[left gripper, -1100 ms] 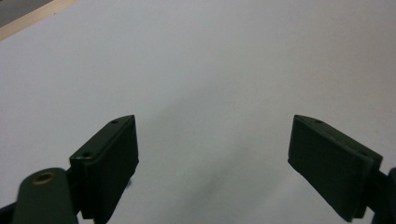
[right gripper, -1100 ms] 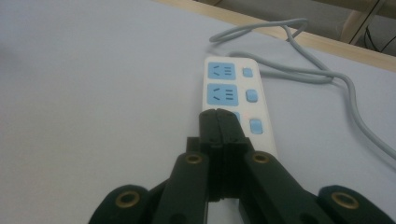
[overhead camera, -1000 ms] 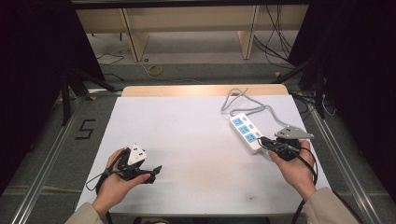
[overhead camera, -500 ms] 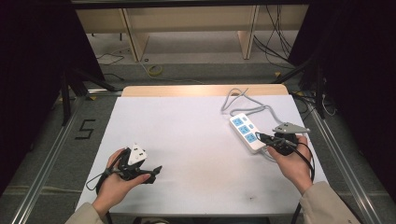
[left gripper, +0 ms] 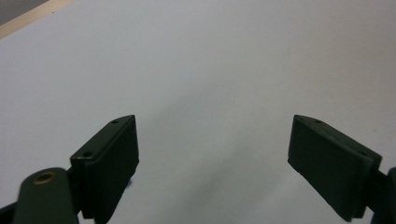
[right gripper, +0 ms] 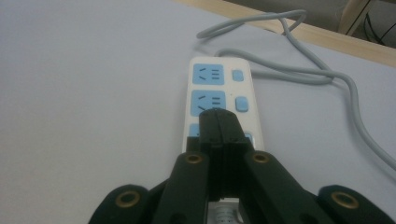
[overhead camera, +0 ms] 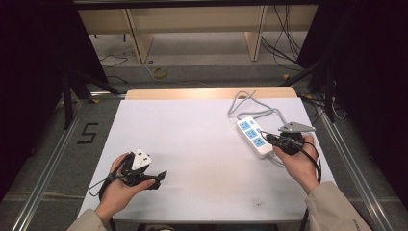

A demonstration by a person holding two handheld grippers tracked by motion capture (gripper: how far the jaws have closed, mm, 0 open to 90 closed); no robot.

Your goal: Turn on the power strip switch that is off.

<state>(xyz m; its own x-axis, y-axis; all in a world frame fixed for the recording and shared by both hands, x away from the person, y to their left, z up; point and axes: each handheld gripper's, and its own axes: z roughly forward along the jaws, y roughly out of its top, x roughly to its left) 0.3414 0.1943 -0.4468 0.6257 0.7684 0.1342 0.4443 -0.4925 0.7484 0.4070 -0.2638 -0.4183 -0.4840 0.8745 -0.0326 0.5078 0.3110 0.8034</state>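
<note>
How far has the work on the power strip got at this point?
Done: the right hand-held gripper, jaws shut, has reached the white power strip on the table. In hand: in the right gripper view its tips sit over the middle blue socket, possibly to press something there; contact is unclear. Left: any action on the strip itself. The left hand-held gripper waits open over bare table.

Even overhead light on white tabletop (overhead camera: 202,144) in high view; surroundings left and right fall into deep black. Floor beyond far edge moderately lit. Shadows soft and short under hands. No glare. High view slightly soft, faint warm stain near centre. Left gripper view: near jaws blurred, diffuse shadow between them, surface featureless. Right gripper view: power strip (right gripper: 219,100) fairly sharp, near jaws out of focus, far corner dim.
</note>
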